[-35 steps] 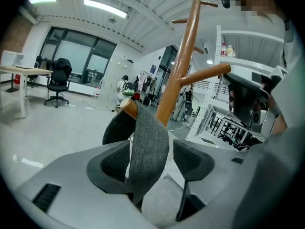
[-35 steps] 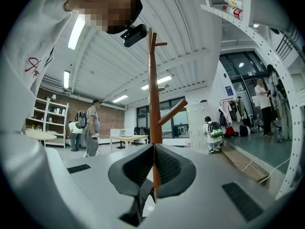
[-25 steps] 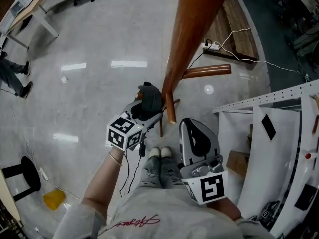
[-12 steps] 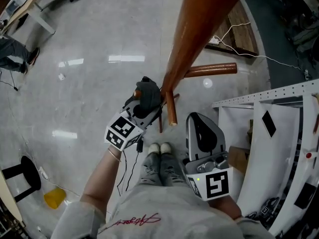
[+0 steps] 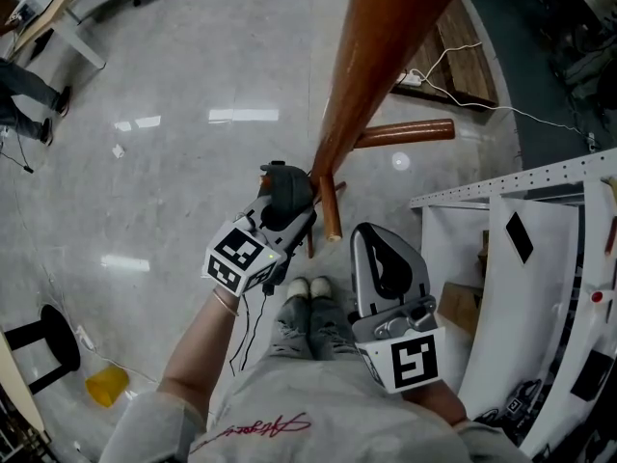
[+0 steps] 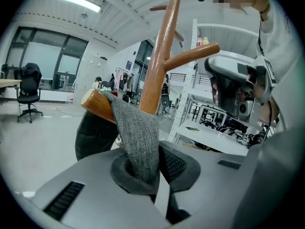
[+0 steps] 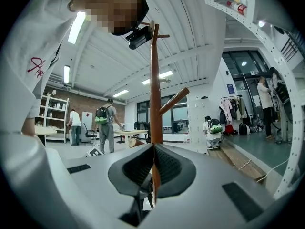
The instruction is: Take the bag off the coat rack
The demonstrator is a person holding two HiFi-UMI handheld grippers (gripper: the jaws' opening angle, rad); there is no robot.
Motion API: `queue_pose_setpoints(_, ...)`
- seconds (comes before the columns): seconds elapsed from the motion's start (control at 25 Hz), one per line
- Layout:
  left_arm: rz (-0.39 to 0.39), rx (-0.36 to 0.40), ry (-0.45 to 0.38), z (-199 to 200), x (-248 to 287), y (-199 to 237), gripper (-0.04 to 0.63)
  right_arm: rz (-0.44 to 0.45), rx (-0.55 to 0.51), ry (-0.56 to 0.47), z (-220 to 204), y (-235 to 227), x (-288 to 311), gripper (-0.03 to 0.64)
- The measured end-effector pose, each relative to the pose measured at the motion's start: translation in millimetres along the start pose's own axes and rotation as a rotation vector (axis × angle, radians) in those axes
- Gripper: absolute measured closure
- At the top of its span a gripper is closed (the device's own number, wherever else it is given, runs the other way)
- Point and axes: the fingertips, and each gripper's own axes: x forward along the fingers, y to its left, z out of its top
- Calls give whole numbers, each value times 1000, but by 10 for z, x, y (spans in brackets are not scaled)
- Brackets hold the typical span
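Note:
A dark bag (image 5: 287,191) hangs by its grey woven strap (image 6: 137,135) from a low peg (image 6: 97,106) of the wooden coat rack (image 5: 371,56). My left gripper (image 5: 285,206) is at that peg. Its jaws are closing, and in the left gripper view the pads pinch the strap just below the peg, with the left gripper (image 6: 143,168) directly under it. The bag's dark body (image 6: 94,132) hangs behind the strap. My right gripper (image 5: 374,235) is held apart to the right of the peg (image 5: 331,215), shut with nothing in it. The right gripper (image 7: 153,161) points up at the rack's pole (image 7: 155,89).
A white perforated shelf unit (image 5: 521,258) stands close on the right. The rack's base leg (image 5: 405,135) lies on the floor, with a power strip and cable (image 5: 415,77) beyond. The person's feet (image 5: 308,321) are below the grippers. A black stool (image 5: 43,340) and a yellow object (image 5: 104,384) sit at the left.
The left gripper has stayed at the peg and bag, shifting only slightly. The right gripper drifted a little right and back.

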Motion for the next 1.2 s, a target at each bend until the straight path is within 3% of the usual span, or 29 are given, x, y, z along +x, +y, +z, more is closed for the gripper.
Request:
queue_pose_setpoints(0.48, -7, -9, -33, 180, -43, -79, 561, 4, -3, -15, 66, 33, -47, 597)
queue_pose_setpoints(1.2, 82, 49, -145, 778, -510, -234, 561, 28, -17, -103, 398, 123, -242, 597)
